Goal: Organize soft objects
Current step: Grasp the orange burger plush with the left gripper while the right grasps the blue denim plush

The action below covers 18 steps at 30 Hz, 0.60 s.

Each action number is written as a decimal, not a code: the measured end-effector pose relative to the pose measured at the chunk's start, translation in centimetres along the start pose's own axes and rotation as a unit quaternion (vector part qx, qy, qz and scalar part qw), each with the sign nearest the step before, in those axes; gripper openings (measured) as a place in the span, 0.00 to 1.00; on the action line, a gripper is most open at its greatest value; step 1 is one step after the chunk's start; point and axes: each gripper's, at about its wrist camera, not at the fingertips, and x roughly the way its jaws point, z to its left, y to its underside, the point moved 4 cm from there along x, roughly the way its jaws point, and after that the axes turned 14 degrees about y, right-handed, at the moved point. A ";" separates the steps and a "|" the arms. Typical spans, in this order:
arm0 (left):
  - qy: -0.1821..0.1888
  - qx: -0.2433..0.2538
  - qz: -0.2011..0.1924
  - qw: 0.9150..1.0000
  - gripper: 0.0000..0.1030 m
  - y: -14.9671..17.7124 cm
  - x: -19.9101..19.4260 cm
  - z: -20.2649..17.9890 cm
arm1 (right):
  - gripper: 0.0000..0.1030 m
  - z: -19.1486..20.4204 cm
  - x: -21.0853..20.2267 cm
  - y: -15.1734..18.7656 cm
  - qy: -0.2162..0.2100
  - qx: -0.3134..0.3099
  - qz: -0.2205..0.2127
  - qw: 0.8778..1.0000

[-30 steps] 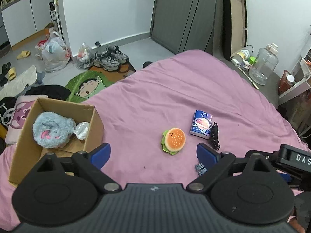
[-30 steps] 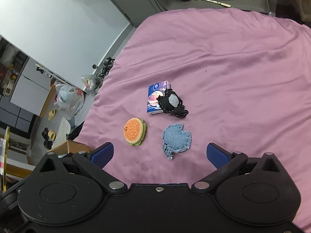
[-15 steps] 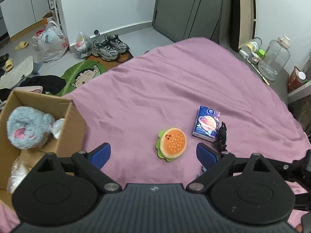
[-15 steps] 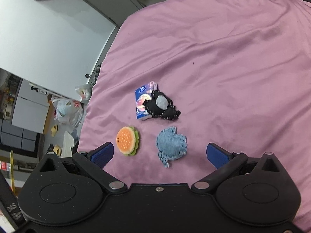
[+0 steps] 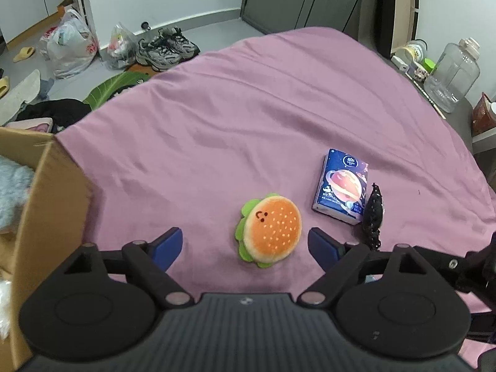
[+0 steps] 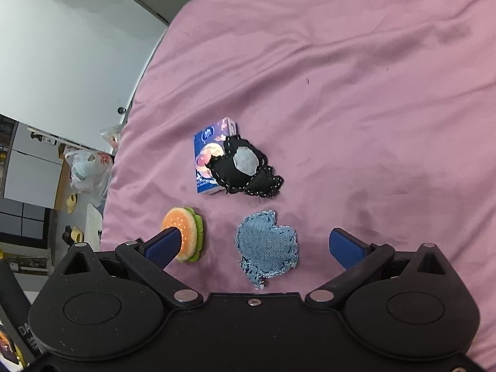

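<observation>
Soft objects lie scattered on the pink bedspread [image 5: 248, 117]: a burger plush [image 5: 269, 228], a black stitched pouch [image 6: 245, 167] and a denim patch [image 6: 268, 246]. From the left wrist view the black pouch shows only as a thin edge-on sliver, just right of the tissue pack [image 5: 341, 186], and the denim patch is almost entirely hidden behind the left claw's own frame. From the right wrist view the pouch partly covers the tissue pack, so the print on the pack is hard to read. The near side of the burger plush is masked there by the right claw's left fingertip.

At the left edge of the left wrist view a cardboard box [image 5: 52, 201] is cut off by the frame. Inside it, a grey fluffy plush [image 5: 12, 192] can be seen only in part, and something pale below it is too clipped to name.

The left claw [image 5: 245, 246] hangs over the bed with its blue fingertips wide apart, the burger plush lying between them, nothing gripped. The right claw [image 6: 260, 248] is likewise spread wide and empty, with the denim patch between its tips. Whether either claw touches the bedspread cannot be told.

Beyond the bed, shoes [image 5: 167, 46] and plastic bags [image 5: 71, 43] sit on the floor, and a clear water jug [image 5: 452, 74] stands on a surface at the right, its surroundings small and blurred.
</observation>
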 end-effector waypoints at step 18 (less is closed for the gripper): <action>0.043 -0.013 0.002 0.999 0.35 0.1 4.0 1.0 | 1.00 1.1 3.0 -0.4 0.027 -0.025 0.019 0.999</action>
